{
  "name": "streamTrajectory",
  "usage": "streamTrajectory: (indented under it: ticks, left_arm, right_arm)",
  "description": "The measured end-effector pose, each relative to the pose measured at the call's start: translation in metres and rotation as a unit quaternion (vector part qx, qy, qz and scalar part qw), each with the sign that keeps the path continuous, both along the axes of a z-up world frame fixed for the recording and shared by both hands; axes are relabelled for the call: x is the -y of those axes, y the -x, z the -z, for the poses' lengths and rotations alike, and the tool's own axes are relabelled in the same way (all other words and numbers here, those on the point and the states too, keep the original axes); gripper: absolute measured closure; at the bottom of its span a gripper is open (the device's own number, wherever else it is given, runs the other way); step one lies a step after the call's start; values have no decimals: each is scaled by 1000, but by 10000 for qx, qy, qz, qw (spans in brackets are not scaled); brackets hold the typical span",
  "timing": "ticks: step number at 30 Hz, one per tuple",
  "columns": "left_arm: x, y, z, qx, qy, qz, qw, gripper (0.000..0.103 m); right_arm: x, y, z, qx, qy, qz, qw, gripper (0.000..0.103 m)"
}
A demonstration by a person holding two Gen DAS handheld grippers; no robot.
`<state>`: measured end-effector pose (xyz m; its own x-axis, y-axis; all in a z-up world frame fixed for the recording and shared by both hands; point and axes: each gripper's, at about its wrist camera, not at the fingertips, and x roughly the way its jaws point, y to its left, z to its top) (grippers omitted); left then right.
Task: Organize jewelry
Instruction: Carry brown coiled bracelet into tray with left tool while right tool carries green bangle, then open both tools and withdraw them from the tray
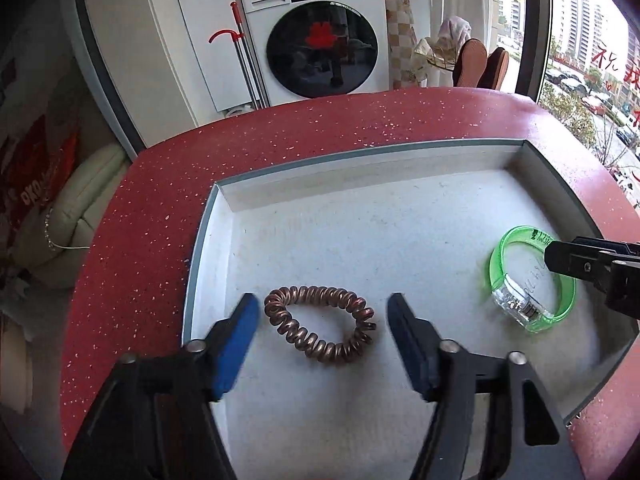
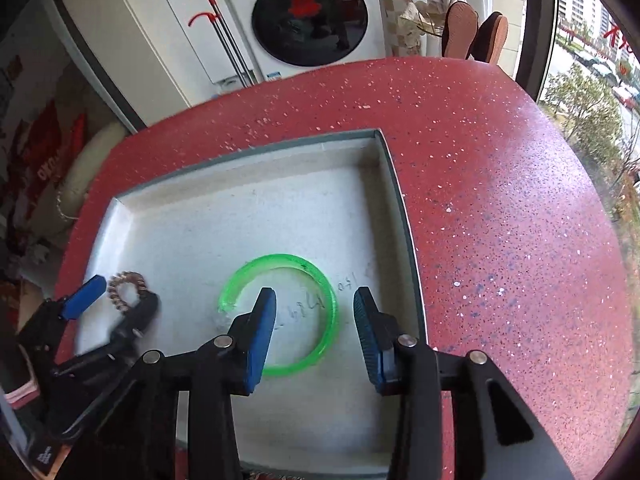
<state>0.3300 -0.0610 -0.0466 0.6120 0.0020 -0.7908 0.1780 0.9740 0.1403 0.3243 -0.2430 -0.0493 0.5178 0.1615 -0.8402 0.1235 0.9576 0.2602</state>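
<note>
Table [image 1: 168, 200]: I see a red top with pale speckles, rounded edge.
On the table: a shallow tray [image 1: 204, 236], grey rim, white floor.
In the tray: a copper coil bracelet [image 1: 320, 326] and a green bangle [image 1: 532, 276], well apart.

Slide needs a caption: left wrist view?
Open left gripper straddles a copper coil bracelet in a white tray.

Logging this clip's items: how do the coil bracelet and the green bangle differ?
The coil bracelet is copper-brown, opaque and spiral-wound; the green bangle is smooth, translucent plastic with a clear block. The coil lies between the left gripper's open fingers; the bangle lies at the right gripper. Both lie loose in the tray.
</note>
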Motion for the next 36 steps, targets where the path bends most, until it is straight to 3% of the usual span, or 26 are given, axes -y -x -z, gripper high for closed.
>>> streamTrajectory:
  ticks: [6,10,15,17,21,26,30,36]
  left_arm:
    - [-4,22,-29,391,139,39,9991,0]
    - [-11,44,-50,587,409,103,9974,0]
    - [-19,80,-70,488,810,322,9950,0]
    - [-25,102,-74,468,856,363,9946,0]
    - [-33,141,-70,330,865,523,9943,0]
    - [-40,194,-58,385,461,443,9972,0]
    - [-56,222,-53,366,537,263,9975,0]
    - [-81,257,-44,203,654,-17,9976,0]
  right_arm:
    - [3,31,-25,311,-260,-7,9992,42]
    - [7,55,-32,398,-571,-92,9975,22]
    - [8,98,-43,641,-743,-117,9951,15]
    - [4,118,-45,745,-709,-186,9945,0]
    - [-10,155,-44,791,-701,-377,9937,0]
    - [-30,188,-36,444,-263,-501,9974,0]
    - [-40,220,-34,378,130,-573,9976,0]
    - [-42,261,-24,229,174,-584,9979,0]
